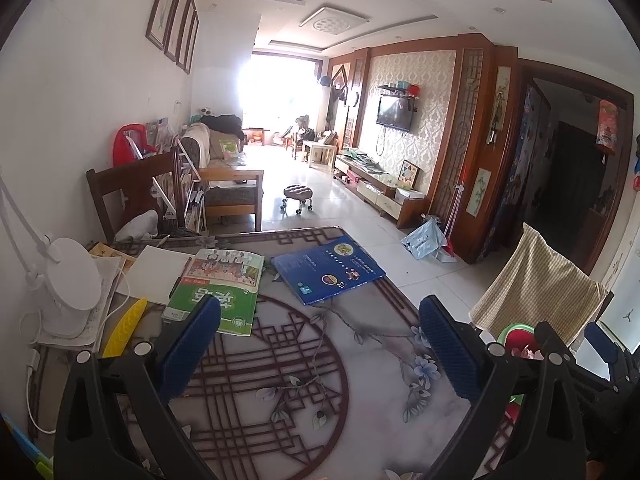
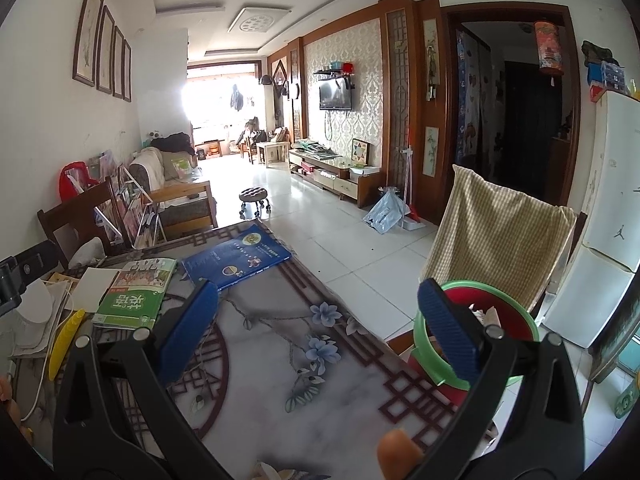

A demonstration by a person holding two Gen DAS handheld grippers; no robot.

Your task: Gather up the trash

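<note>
Both claws hang over a table (image 1: 360, 360) whose top carries a lattice and flower print. The left gripper (image 1: 320, 344) has its blue-padded fingers spread wide with nothing between them; straight ahead of it lie a green textbook (image 1: 216, 292), just beyond the left finger, and a blue book (image 1: 328, 272) further ahead near the table's far edge. To the left of that claw sit a white lamp base (image 1: 68, 280) and a yellow toothed strip (image 1: 124, 326). The right gripper (image 2: 320, 328) is likewise spread and empty. Just behind its right finger, off the table's right edge, stands the bin (image 2: 516, 320), red with a green rim, with crumpled paper scraps (image 2: 486, 314) showing inside. Beyond the bin a checked cloth (image 2: 500, 240) is draped over a chair back. A fingertip (image 2: 400, 452) shows at the bottom of the right wrist view.
</note>
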